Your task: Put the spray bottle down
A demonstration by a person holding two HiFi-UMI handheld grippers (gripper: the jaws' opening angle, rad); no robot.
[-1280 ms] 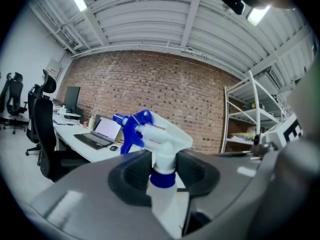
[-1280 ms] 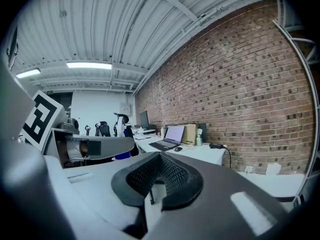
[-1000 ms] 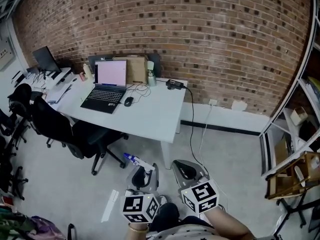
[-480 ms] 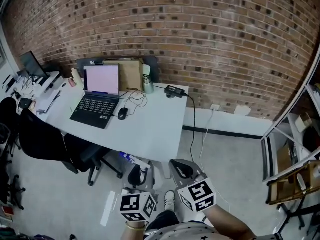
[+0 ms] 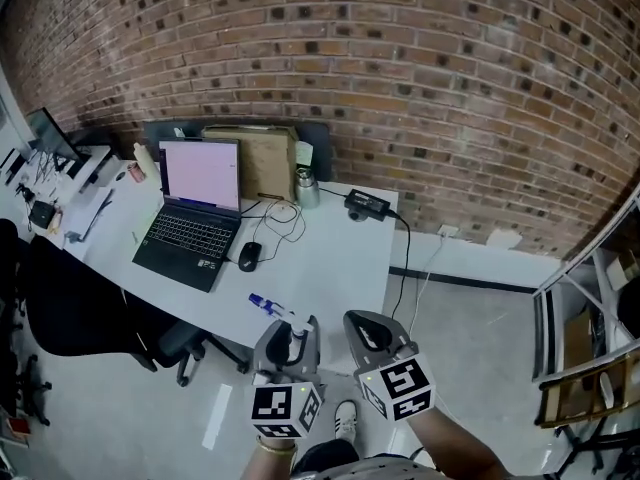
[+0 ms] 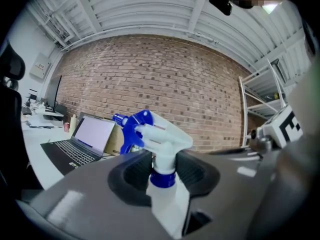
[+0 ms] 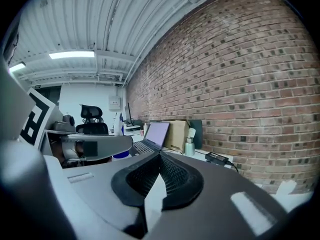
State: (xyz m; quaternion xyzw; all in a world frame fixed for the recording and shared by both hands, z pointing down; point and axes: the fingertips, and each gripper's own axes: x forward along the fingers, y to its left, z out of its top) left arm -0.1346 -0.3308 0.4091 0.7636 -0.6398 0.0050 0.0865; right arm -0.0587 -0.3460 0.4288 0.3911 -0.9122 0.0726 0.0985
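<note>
Now | left gripper (image 5: pixel 289 330) pinches the spray bottle (image 5: pixel 274 308) at its neck, above the desk's (image 5: pixel 325 253) near edge | right gripper (image 5: pixel 357 324) pressed together, empty | best: set base flat right of mouse (image 5: pixel 248 256), then spread jaws.

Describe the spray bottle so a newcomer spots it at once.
Start at the white desk below the brick wall; the left gripper is at its near edge. The spray bottle is gripped in its jaws, the only thing with a white trigger head and blue nozzle.
</note>
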